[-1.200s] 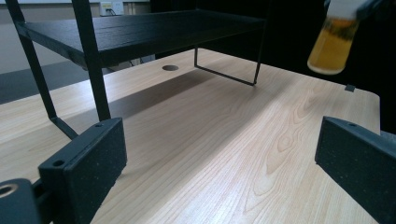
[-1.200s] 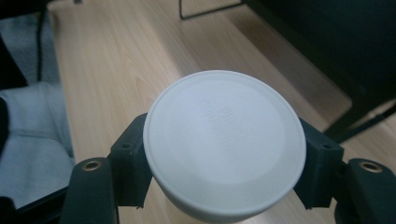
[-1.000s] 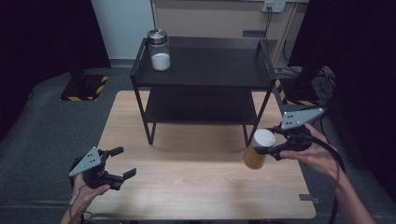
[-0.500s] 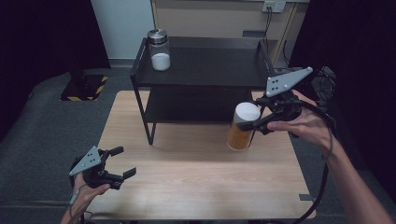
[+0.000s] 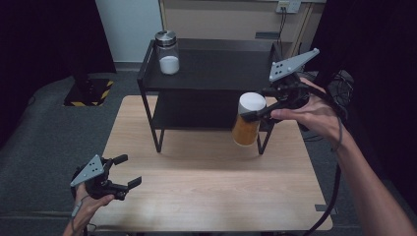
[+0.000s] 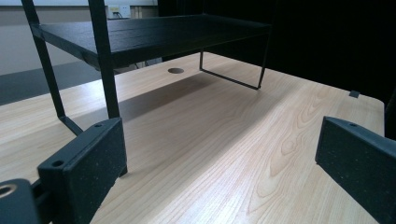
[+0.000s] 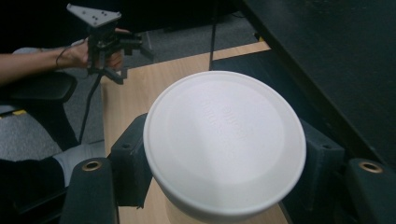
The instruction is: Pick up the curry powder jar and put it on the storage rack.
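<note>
Right gripper [image 5: 255, 114] has the jar [image 5: 247, 126] clamped just under its white lid [image 5: 252, 103], and the jar hangs in the air off the front right corner of the rack [image 5: 211, 73], clear of the table [image 5: 206, 187]. Orange fill, upright, long axis close to vertical, perhaps tipped a touch. In the right gripper view the lid [image 7: 224, 140] sits square between the two jaws, pads pressing in from both sides, a firm hold.

Here's what matters: the rack's top shelf lies at about 10 o'clock from the jar in the high view, up and away from the person. The jar's lid looks roughly level with that shelf edge, so my read is the base needs more height before it can slide in over the top. The lower shelf sits straight behind the jar at 12 o'clock, so that's the other candidate.

Already on the top shelf, far left corner, stands a second jar [image 5: 167, 52] with white contents, well apart from the carried one.

Left gripper [image 5: 120, 172] waits near the table's front left, at 8 o'clock from the jar, jaws spread, nothing between them. The right hand is plainly nearer, and it owns this move.
</note>
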A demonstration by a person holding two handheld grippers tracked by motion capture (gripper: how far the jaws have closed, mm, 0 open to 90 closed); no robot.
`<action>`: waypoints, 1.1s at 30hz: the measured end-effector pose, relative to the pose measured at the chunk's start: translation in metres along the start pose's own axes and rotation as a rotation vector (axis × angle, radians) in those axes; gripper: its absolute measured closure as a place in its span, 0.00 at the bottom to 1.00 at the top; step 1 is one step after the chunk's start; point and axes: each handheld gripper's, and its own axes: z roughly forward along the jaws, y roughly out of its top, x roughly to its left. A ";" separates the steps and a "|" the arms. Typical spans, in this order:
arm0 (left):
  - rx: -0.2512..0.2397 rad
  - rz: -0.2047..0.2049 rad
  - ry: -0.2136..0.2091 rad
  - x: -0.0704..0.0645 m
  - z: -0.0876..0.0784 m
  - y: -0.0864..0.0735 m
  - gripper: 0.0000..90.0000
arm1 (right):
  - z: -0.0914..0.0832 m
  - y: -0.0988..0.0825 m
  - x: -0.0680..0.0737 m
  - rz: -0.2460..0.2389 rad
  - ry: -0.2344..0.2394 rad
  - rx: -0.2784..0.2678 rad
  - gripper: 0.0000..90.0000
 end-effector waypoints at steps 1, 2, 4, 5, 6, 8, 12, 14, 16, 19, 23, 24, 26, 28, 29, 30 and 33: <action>0.000 -0.002 0.000 0.000 0.000 0.000 0.00 | -0.001 0.002 0.000 0.002 -0.004 -0.002 0.38; 0.000 -0.003 -0.001 0.001 0.000 0.000 0.00 | -0.004 0.005 0.000 0.008 -0.012 -0.005 0.38; 0.000 0.001 -0.002 0.001 0.000 0.000 0.00 | -0.007 0.011 0.000 0.014 -0.025 -0.005 0.38; 0.000 0.004 -0.003 0.001 0.000 0.000 0.01 | -0.009 0.014 0.000 0.011 -0.033 -0.006 0.38; -0.001 0.003 -0.004 0.001 0.000 0.000 0.01 | -0.012 0.020 0.001 0.010 -0.042 -0.005 0.38; 0.000 0.002 -0.006 0.001 0.000 0.000 0.01 | -0.017 0.026 0.001 0.009 -0.052 -0.009 0.38; -0.001 -0.001 -0.006 0.001 -0.001 -0.001 0.00 | -0.027 0.044 0.005 0.004 -0.088 -0.005 0.38; -0.004 -0.004 -0.006 0.001 -0.001 -0.001 0.00 | -0.030 0.051 0.004 0.008 -0.093 -0.001 0.38; -0.008 -0.008 -0.002 0.001 -0.002 -0.002 0.00 | -0.034 0.058 0.004 0.011 -0.101 0.003 0.38; -0.010 -0.012 0.001 0.001 -0.002 -0.002 0.00 | -0.038 0.068 0.004 0.021 -0.124 0.010 0.38; -0.008 -0.010 -0.001 0.001 -0.002 -0.002 0.00 | -0.041 0.077 0.000 0.033 -0.146 0.011 0.38; -0.007 -0.009 -0.001 0.001 -0.002 -0.002 0.00 | -0.041 0.080 -0.001 0.041 -0.152 0.013 0.38; -0.010 -0.011 0.000 0.001 -0.001 -0.002 0.00 | -0.042 0.085 -0.004 0.048 -0.168 0.016 0.38; -0.009 -0.010 0.000 0.001 -0.002 -0.002 0.00 | -0.042 0.088 -0.007 0.061 -0.184 0.015 0.38; -0.009 -0.010 0.001 0.001 -0.002 -0.002 0.00 | -0.042 0.090 -0.009 0.071 -0.193 0.013 0.38; -0.008 -0.010 0.002 0.001 -0.002 -0.002 0.00 | -0.041 0.093 -0.011 0.082 -0.204 0.017 0.38; -0.008 -0.011 0.003 0.002 -0.002 -0.002 0.00 | -0.038 0.100 -0.017 0.106 -0.240 0.030 0.38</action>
